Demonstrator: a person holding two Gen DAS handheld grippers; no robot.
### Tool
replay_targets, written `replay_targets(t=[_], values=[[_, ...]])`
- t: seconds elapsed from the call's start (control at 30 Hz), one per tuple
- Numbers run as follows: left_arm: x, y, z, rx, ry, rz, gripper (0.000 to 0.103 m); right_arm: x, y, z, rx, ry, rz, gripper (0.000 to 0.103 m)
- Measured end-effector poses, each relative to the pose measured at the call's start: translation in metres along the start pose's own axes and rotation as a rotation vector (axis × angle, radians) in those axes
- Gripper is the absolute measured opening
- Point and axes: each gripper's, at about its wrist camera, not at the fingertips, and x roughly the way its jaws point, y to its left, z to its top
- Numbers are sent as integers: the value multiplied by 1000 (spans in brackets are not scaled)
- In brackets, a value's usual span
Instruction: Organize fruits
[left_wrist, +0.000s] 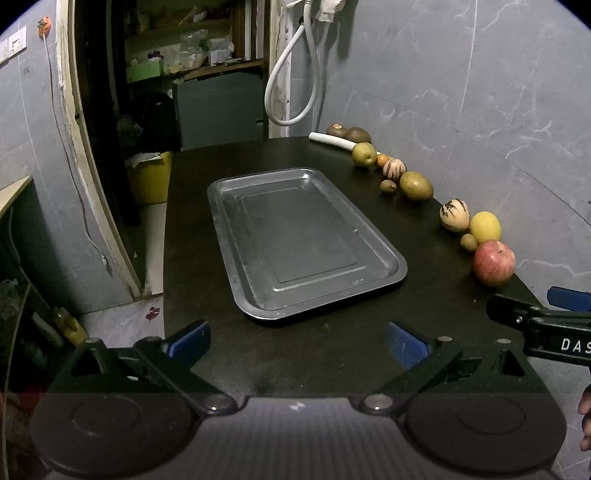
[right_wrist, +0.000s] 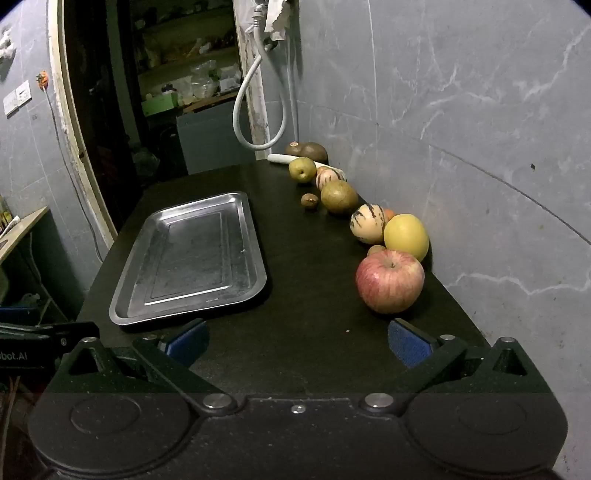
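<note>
Two sets of tongs hang over the near edge of the dark counter (left_wrist: 332, 350), both angled downward and both spread as wide as they go, with nothing between their blue pads. The left tongs (left_wrist: 297, 341) face the steel tray (left_wrist: 380, 251), which lies flat and bare on the counter just beyond them. The right tongs (right_wrist: 297, 341) point further along toward the wall, and the red apple (right_wrist: 389, 280) sits close ahead of their right finger, untouched.

Behind the apple a row of fruit runs along the grey marbled wall (right_wrist: 480, 147). A yellow round fruit (right_wrist: 406, 236) comes next, just beside a small brown one (right_wrist: 375, 250) that peeks out from behind the apple. A cream fruit with dark stripes (right_wrist: 367, 223) follows, then a dull green fruit (right_wrist: 339, 196) with a small brown nut-like piece (right_wrist: 309, 201) in front of it. Further back sit a second striped fruit (right_wrist: 328, 178), a green pear-shaped fruit (right_wrist: 302, 169), a white stick-like vegetable (right_wrist: 280, 158) and two dark brown fruits (right_wrist: 306, 149) at the far corner.

A white hose (right_wrist: 258, 110) loops down the wall above them.
</note>
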Motion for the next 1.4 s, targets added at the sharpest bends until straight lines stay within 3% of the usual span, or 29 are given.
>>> replay_targets(t=[1.4], values=[[13, 4, 2, -19, 44, 2, 103, 6, 2, 2, 4, 20, -1, 103]])
